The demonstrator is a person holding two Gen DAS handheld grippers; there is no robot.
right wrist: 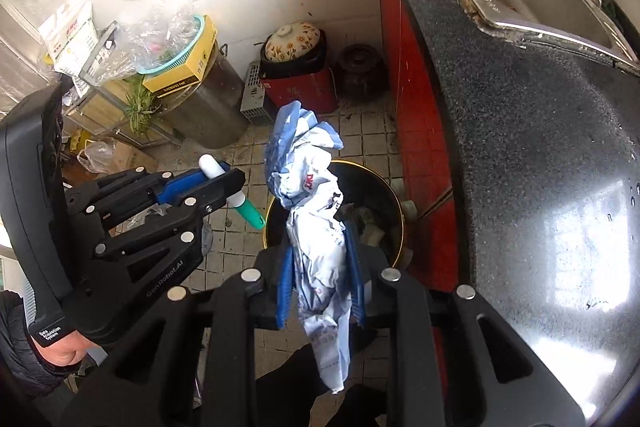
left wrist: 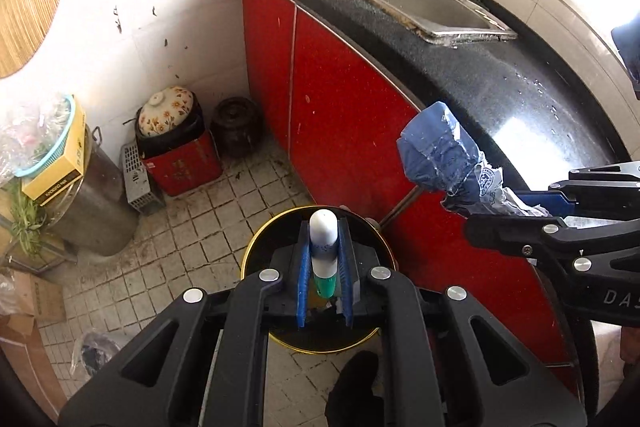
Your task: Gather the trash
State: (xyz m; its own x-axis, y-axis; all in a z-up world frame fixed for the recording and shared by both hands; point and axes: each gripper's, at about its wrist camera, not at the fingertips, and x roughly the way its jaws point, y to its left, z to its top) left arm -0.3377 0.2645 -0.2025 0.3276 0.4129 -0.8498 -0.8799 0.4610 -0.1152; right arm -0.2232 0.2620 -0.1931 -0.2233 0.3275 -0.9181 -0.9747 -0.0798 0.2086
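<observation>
The left gripper [left wrist: 325, 267] is closed tight on a small white tube with a green cap [left wrist: 323, 251], held by its middle between the blue pads, directly above the open mouth of the round black bin with a gold rim [left wrist: 256, 247] on the tiled floor, beside the red cabinet [left wrist: 340, 99]. The right gripper [right wrist: 322, 279] is closed on a crumpled blue-and-white plastic wrapper [right wrist: 316, 211], which hangs over the same bin from the counter side. The tube looks light, stiff and smooth, so it may slip; a hold across the middle is correct. The wrapper is very light and soft, it folds and can stick to the pads, so I think it is best taken where it is bunched.
</observation>
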